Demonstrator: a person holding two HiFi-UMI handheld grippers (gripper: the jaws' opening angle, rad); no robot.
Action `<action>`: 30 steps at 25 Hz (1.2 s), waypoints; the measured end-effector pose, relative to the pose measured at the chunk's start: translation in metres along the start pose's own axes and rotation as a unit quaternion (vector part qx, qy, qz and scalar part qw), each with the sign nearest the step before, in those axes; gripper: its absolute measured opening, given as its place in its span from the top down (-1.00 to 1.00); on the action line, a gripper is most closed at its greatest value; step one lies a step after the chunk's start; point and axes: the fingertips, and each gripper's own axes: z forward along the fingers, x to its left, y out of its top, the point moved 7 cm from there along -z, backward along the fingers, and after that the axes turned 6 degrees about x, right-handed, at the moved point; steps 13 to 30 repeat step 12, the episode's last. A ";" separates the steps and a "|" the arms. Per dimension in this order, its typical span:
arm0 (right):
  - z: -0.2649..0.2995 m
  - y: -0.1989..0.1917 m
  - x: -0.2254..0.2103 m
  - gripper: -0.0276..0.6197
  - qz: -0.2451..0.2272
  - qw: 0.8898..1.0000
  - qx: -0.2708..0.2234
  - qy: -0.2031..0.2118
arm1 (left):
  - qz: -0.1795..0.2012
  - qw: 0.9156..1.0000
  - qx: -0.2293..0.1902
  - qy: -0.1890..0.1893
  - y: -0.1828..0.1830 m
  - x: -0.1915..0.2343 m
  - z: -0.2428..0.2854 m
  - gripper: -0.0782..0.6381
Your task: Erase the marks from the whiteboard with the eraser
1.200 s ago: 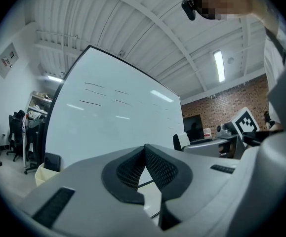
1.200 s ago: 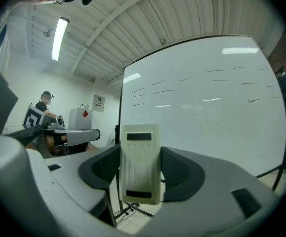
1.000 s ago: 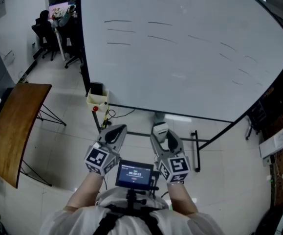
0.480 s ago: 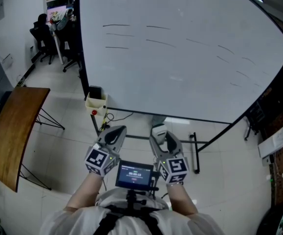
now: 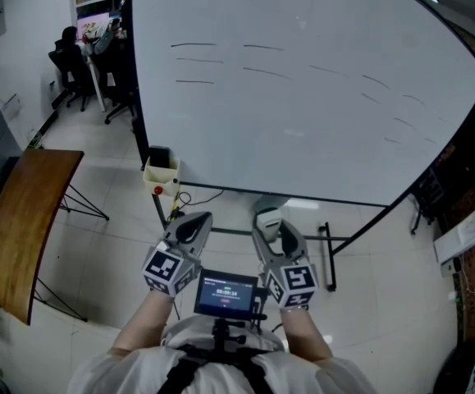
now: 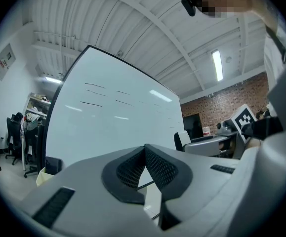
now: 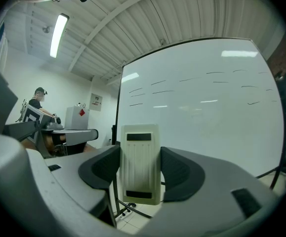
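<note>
Jaws: right gripper [image 5: 269,221] clamps eraser [image 7: 141,162]; left gripper [image 6: 144,150] closed, empty | marks [image 5: 196,44] on whiteboard [image 5: 303,113] ahead | yellow bin [image 5: 162,171] beneath its corner

Bright even indoor light, ceiling lamp [image 7: 59,31] glowing, glare streaks on whiteboard [image 7: 197,112], fisheye bending, dark corners

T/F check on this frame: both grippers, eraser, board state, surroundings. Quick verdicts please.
1. The right gripper grips the eraser between its jaws. True.
2. The left gripper is open around a marker pen. False: its jaws are together with nothing between them.
3. The whiteboard is clean. False: short dark marks run in rows across its upper part.
4. The eraser is pressed against the whiteboard. False: it is held clear of it, low in front of the person.
5. In the head view, a wooden table stands left of the whiteboard. True.
</note>
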 end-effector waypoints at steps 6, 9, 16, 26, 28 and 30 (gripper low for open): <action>0.003 -0.001 -0.002 0.12 0.000 1.000 0.000 0.000 | -0.001 1.000 0.001 0.002 0.001 0.003 0.002 0.77; 0.003 0.000 -0.002 0.12 0.005 1.000 -0.003 -0.001 | 0.000 1.000 0.000 0.002 0.002 0.003 0.002 0.77; 0.002 -0.002 -0.004 0.12 0.007 1.000 -0.004 -0.002 | 0.002 1.000 0.000 0.001 0.002 0.002 0.003 0.77; 0.002 -0.002 -0.004 0.12 0.007 1.000 -0.004 -0.002 | 0.002 1.000 0.000 0.001 0.002 0.002 0.003 0.77; 0.002 -0.002 -0.004 0.12 0.007 1.000 -0.004 -0.002 | 0.002 1.000 0.000 0.001 0.002 0.002 0.003 0.77; 0.002 -0.002 -0.004 0.12 0.007 1.000 -0.004 -0.002 | 0.002 1.000 0.000 0.001 0.002 0.002 0.003 0.77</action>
